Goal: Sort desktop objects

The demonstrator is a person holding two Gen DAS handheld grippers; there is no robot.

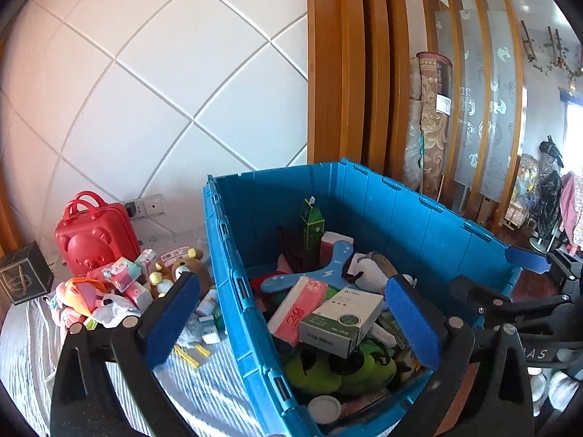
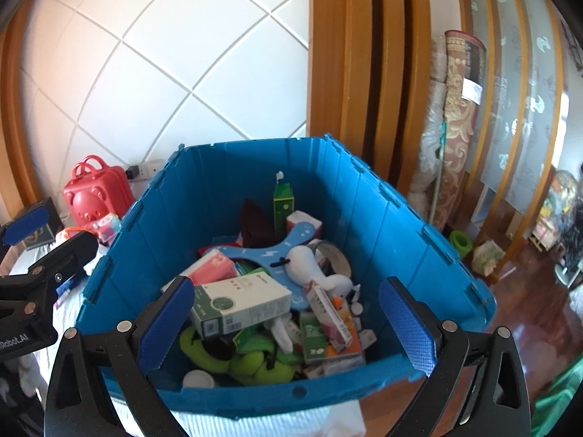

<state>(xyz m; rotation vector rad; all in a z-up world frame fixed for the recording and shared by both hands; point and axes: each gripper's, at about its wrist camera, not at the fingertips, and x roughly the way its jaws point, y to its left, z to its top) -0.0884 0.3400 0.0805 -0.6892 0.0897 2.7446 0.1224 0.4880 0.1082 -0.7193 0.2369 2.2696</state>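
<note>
The blue crate (image 2: 382,218) lies directly ahead of and below the right gripper (image 2: 288,324), whose jaws stand wide apart and empty. The white-and-green box (image 2: 240,302) rests atop the crate's contents, just beyond its left fingertip. The left gripper (image 1: 291,320), likewise spread and empty, straddles the crate's left wall. Only the left wrist view shows the small-item pile (image 1: 120,291) and red bear case (image 1: 96,236) fully, left of the crate.

Print on the white-and-green cardboard box (image 2: 240,304) too small to read; lower layers of the blue plastic crate (image 2: 382,215) buried under clutter; small black box (image 1: 23,276) cut off at the frame's rim.
</note>
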